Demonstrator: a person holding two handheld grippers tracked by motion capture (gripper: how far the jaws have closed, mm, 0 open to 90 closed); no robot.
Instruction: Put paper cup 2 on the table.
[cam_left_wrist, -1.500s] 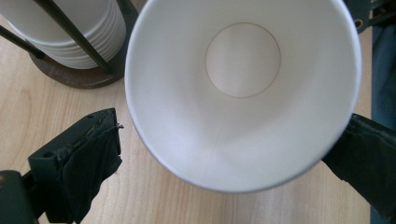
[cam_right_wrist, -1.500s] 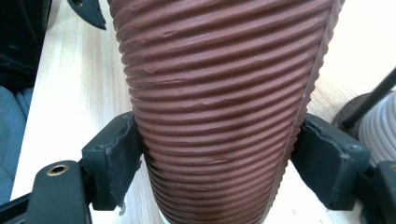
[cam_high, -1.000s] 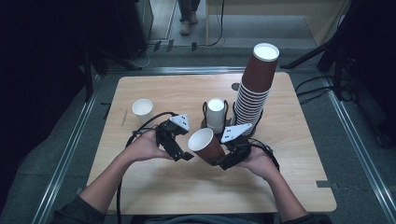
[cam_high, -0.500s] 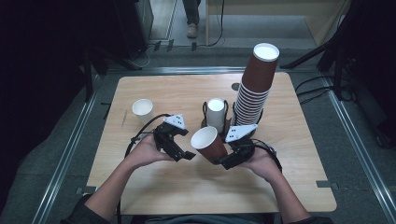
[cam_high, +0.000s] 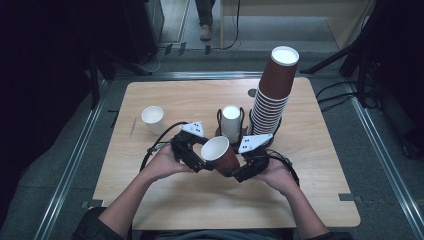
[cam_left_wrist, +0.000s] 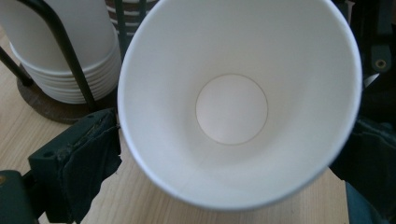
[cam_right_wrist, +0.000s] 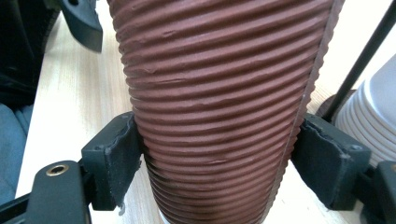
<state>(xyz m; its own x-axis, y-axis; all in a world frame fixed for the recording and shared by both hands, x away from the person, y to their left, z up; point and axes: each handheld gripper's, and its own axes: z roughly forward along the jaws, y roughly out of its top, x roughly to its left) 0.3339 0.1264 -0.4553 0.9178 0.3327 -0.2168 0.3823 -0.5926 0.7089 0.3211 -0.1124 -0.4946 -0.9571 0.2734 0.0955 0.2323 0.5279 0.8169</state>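
Two grippers on one cup: your right gripper (cam_high: 240, 172) has its jaws pinching the brown ribbed cup (cam_high: 220, 155) across the lower body, one pad on each side of the ribbing in the right gripper view. The cup is off the tabletop (cam_high: 165, 200), tilted with its mouth up and toward your left side, at the near middle, just in front of the wire cup holder (cam_high: 220, 117).

Your left gripper (cam_high: 200, 162) sits at the cup's rim. In the left gripper view the white inside of the cup (cam_left_wrist: 233, 102) faces the camera, with one jaw just beside the rim on each side. The jaws are spread around the mouth; the left pad looks to be touching the rim, but I cannot tell if either pad is actually pressing.

Other things on the tabletop:
- white cup stack (cam_high: 231, 122) upright inside the wire holder, just behind the held cup
- tall brown cup stack (cam_high: 272, 95) just right of it, leaning slightly right, top rim white
- single white cup (cam_high: 152, 119) standing upright, well apart on the left

Both of your hands are close together, left hand (cam_high: 162, 162) and right hand (cam_high: 277, 175) either side of the cup.
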